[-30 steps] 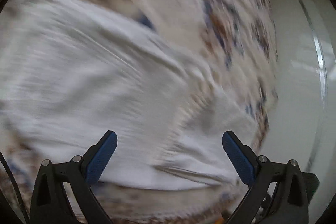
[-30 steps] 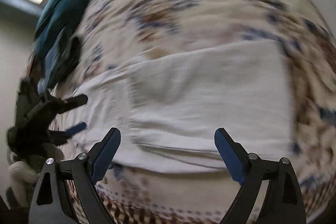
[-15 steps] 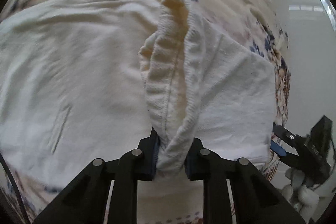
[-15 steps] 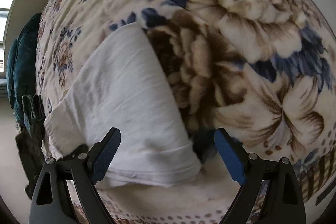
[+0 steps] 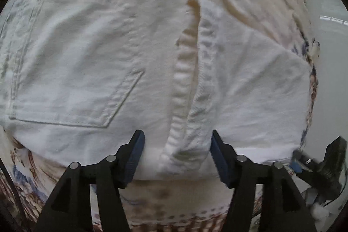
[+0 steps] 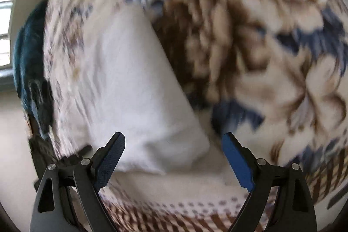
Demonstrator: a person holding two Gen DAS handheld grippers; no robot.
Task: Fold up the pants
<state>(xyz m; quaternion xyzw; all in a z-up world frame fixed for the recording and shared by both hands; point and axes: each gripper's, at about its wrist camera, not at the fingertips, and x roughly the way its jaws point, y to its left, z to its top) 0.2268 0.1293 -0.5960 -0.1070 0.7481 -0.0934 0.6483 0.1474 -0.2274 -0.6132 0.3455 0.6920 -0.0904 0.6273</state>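
White pants [image 5: 87, 47] lie spread on a floral blanket [image 5: 152, 199], back pocket [image 5: 76, 97] up. A pinched-up ridge of the ribbed waistband [image 5: 189, 79] runs up from between the fingers of my left gripper [image 5: 177, 145]. Its jaws are opening, and the blue pads stand clear of the cloth on both sides. In the blurred right wrist view, a folded corner of the pants [image 6: 130, 79] lies between the fingers of my right gripper [image 6: 174, 145], which is open and not touching it. The right gripper [image 5: 315, 162] also shows at the pants' right edge.
The blanket [image 6: 261, 58] with brown and blue flowers covers the bed. A teal cloth [image 6: 28, 47] lies at its far left side. Pale floor [image 5: 326, 79] runs past the bed's right edge.
Half a second ago the left gripper was shut on the waistband ridge; now its jaws have parted and the ridge lies lower. The right gripper has dropped closer to the pants' corner, still open.
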